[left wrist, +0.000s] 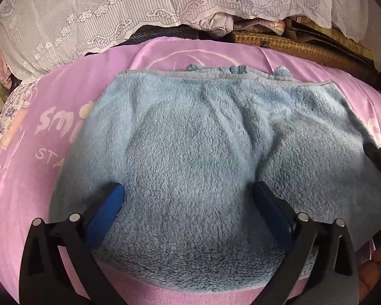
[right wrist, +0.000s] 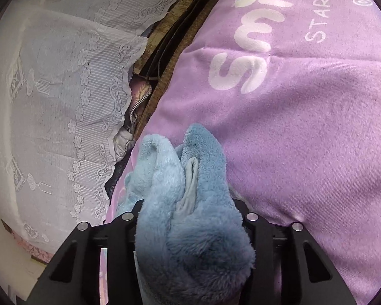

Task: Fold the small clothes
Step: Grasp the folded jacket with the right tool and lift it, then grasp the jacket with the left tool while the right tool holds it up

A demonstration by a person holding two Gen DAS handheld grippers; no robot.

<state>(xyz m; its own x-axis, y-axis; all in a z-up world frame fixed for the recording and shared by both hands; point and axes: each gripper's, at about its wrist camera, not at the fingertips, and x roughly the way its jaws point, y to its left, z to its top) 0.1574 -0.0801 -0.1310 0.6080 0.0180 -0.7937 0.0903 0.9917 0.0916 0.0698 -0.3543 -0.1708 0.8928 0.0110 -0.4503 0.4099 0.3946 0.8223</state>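
Two grippers: both on one blue fleece garment (left wrist: 190, 139), spread on the purple blanket (left wrist: 25, 178).
Left gripper (left wrist: 189, 190): jaws wide apart, fleece between them, pads not pinching.
Right gripper (right wrist: 190, 218): half closed, a bunched fleece edge between its fingers.
Advice: pinch both layers firmly; lift low, fold edge to edge.

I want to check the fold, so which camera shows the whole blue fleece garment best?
The left wrist view: the blue fleece garment lies spread on the purple blanket, its far edge visible. The right wrist view shows only a bunched fold between the right gripper fingers.
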